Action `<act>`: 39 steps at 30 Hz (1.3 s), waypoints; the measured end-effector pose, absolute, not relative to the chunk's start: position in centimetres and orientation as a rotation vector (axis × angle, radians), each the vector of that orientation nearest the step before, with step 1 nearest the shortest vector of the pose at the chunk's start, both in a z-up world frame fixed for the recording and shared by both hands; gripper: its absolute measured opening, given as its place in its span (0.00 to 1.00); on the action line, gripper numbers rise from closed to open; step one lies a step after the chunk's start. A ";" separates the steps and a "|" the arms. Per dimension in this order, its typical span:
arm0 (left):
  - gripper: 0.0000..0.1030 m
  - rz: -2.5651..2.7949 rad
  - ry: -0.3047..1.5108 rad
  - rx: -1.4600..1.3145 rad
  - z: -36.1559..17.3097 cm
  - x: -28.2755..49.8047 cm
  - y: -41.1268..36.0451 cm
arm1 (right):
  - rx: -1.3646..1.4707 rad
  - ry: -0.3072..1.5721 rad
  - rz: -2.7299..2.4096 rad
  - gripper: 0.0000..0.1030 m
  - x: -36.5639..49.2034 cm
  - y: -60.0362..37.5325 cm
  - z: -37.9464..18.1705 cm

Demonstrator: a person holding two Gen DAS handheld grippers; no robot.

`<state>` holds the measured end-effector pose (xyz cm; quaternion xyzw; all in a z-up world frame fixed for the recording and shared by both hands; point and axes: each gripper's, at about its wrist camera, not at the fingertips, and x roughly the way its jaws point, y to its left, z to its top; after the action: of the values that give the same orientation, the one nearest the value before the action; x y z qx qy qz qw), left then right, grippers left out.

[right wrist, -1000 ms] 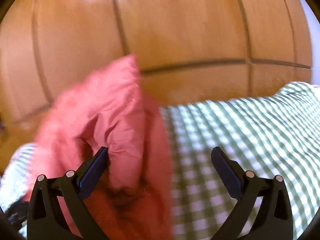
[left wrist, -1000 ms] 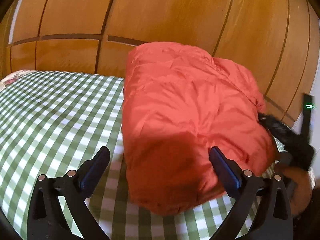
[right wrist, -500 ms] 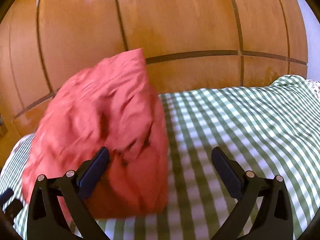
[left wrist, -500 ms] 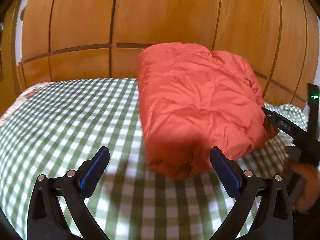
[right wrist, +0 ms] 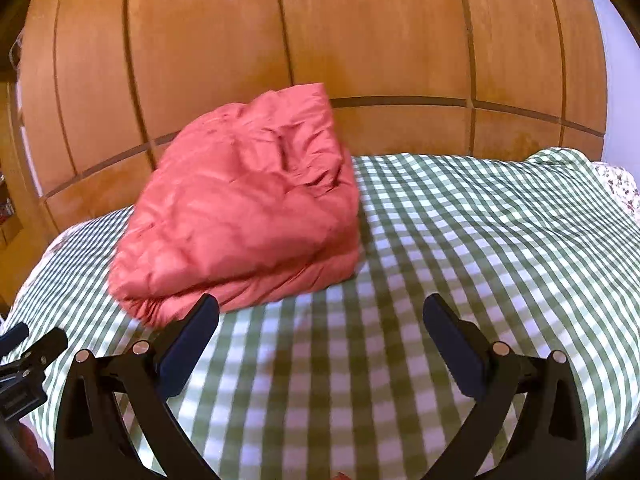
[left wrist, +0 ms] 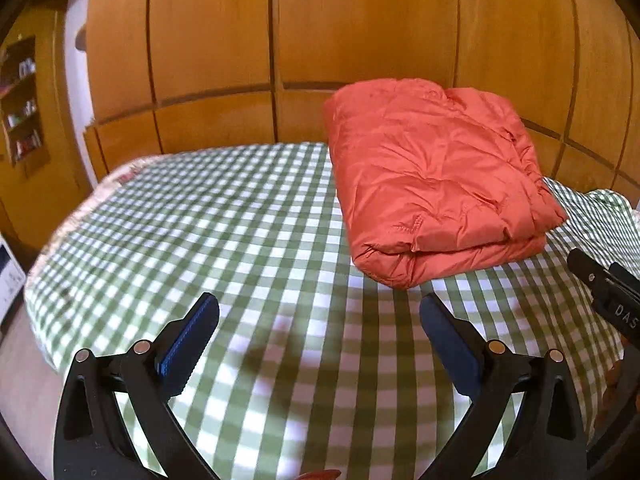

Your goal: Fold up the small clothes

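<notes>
Both sets of jaws stand wide apart with nothing between them: the left gripper [left wrist: 319,330] and the right gripper [right wrist: 320,332] each hover above bare checked cloth, clear of the garment. Behind everything runs one wooden panelled wall [left wrist: 360,32], its glossy orange-brown boards cut by dark grooves. One bed [left wrist: 208,220] carries the work, covered in a green-and-white gingham sheet, with a scrap of floral fabric showing at its far left corner. One orange-red puffer jacket [left wrist: 432,176] lies on it, folded into a thick, roughly rectangular bundle with a rounded fold along its near side and wrinkled, shiny quilting on top; it sits toward the far edge of the bed against the wall, right of centre in the left wrist view. At the left edge of the room, one small shelf unit [left wrist: 20,100] holds little items too small to identify.
</notes>
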<state>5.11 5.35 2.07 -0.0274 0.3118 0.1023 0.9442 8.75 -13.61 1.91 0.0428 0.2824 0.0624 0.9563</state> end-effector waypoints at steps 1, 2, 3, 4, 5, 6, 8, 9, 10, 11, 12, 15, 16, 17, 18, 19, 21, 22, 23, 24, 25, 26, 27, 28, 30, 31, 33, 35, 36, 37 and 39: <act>0.96 0.211 0.627 -0.054 2.2 4.7 5.3 | 0.071 0.574 0.130 0.98 8.5 -13.3 1.9; 0.96 0.212 0.622 -0.055 2.2 4.5 5.1 | 0.037 0.579 0.130 0.98 8.1 -12.8 1.8; 0.96 0.209 0.622 -0.060 2.4 4.3 5.1 | 0.011 0.582 0.120 0.98 7.8 -12.4 1.8; 0.96 0.204 0.625 -0.069 2.5 4.1 5.1 | -0.010 0.574 0.104 0.98 7.3 -12.1 1.8; 0.96 0.202 0.626 -0.076 2.7 4.0 5.2 | -0.015 0.564 0.100 0.98 6.9 -12.1 1.8; 0.96 0.200 0.624 -0.083 2.9 4.0 5.2 | -0.018 0.554 0.101 0.98 6.4 -12.0 1.8; 0.97 0.205 0.613 -0.084 3.1 3.9 5.1 | -0.013 0.540 0.096 0.98 5.7 -12.1 1.9; 0.96 0.210 0.609 -0.079 3.2 3.8 5.0 | -0.009 0.540 0.098 0.98 5.5 -12.1 2.0; 0.97 0.212 0.606 -0.074 3.2 3.8 4.9 | -0.008 0.542 0.103 0.98 5.4 -12.1 2.1; 0.96 0.212 0.607 -0.069 3.1 3.8 4.8 | -0.009 0.540 0.106 0.98 5.3 -11.9 2.2; 0.96 0.212 0.609 -0.066 3.1 3.8 4.8 | -0.011 0.534 0.105 0.98 5.2 -11.9 2.3; 0.97 0.210 0.613 -0.054 2.9 3.8 4.5 | -0.029 0.521 0.113 0.98 4.8 -11.4 2.4; 0.97 0.208 0.613 -0.051 2.9 3.8 4.5 | -0.033 0.515 0.114 0.98 4.7 -11.4 2.5; 0.96 0.207 0.613 -0.051 2.8 3.8 4.4 | -0.037 0.509 0.115 0.98 4.6 -11.3 2.6; 0.96 0.206 0.614 -0.053 2.8 3.8 4.4 | -0.038 0.506 0.114 0.98 4.6 -11.3 2.8; 0.96 0.204 0.615 -0.057 2.8 3.8 4.5 | -0.036 0.503 0.110 0.98 4.5 -11.3 2.8; 0.96 0.203 0.618 -0.064 2.7 3.7 4.5 | -0.025 0.498 0.110 0.98 4.5 -11.5 3.0; 0.97 0.203 0.620 -0.066 2.7 3.8 4.5 | -0.023 0.498 0.111 0.98 4.5 -11.5 3.0; 0.96 0.203 0.622 -0.067 2.7 3.8 4.5 | -0.021 0.499 0.111 0.98 4.5 -11.6 3.1; 0.96 0.203 0.623 -0.067 2.6 3.8 4.5 | -0.021 0.500 0.109 0.98 4.5 -11.6 3.1; 0.96 0.202 0.624 -0.066 2.6 3.8 4.5 | -0.020 0.502 0.108 0.98 4.5 -11.6 3.0; 0.97 0.204 0.623 -0.067 2.6 3.8 4.5 | -0.019 0.504 0.109 0.98 4.5 -11.7 3.0; 0.96 0.206 0.622 -0.066 2.6 3.8 4.5 | -0.016 0.506 0.111 0.98 4.5 -11.7 3.0; 0.96 0.208 0.620 -0.066 2.6 3.7 4.5 | -0.015 0.508 0.114 0.98 4.5 -11.7 3.0; 0.96 0.209 0.619 -0.069 2.6 3.7 4.6 | -0.016 0.510 0.116 0.98 4.5 -11.6 3.0; 0.96 0.209 0.620 -0.072 2.6 3.7 4.6 | -0.017 0.509 0.118 0.98 4.5 -11.6 3.0; 0.97 0.208 0.623 -0.076 2.5 3.8 4.8 | -0.019 0.510 0.121 0.98 4.5 -11.6 3.0; 0.96 0.207 0.626 -0.078 2.5 3.8 4.8 | -0.019 0.511 0.124 0.98 4.5 -11.6 3.0; 0.96 0.207 0.627 -0.078 2.5 3.8 4.8 | -0.017 0.511 0.125 0.98 4.5 -11.6 3.0; 0.96 0.206 0.627 -0.078 2.5 3.8 4.8 | -0.015 0.511 0.126 0.98 4.5 -11.6 3.0; 0.97 0.207 0.625 -0.077 2.5 3.8 4.7 | -0.014 0.508 0.129 0.98 4.5 -11.7 3.1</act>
<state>3.81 4.74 2.52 -0.0377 0.3068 0.1016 0.9456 4.45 -11.66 3.05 -0.0068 0.2512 0.0639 0.9658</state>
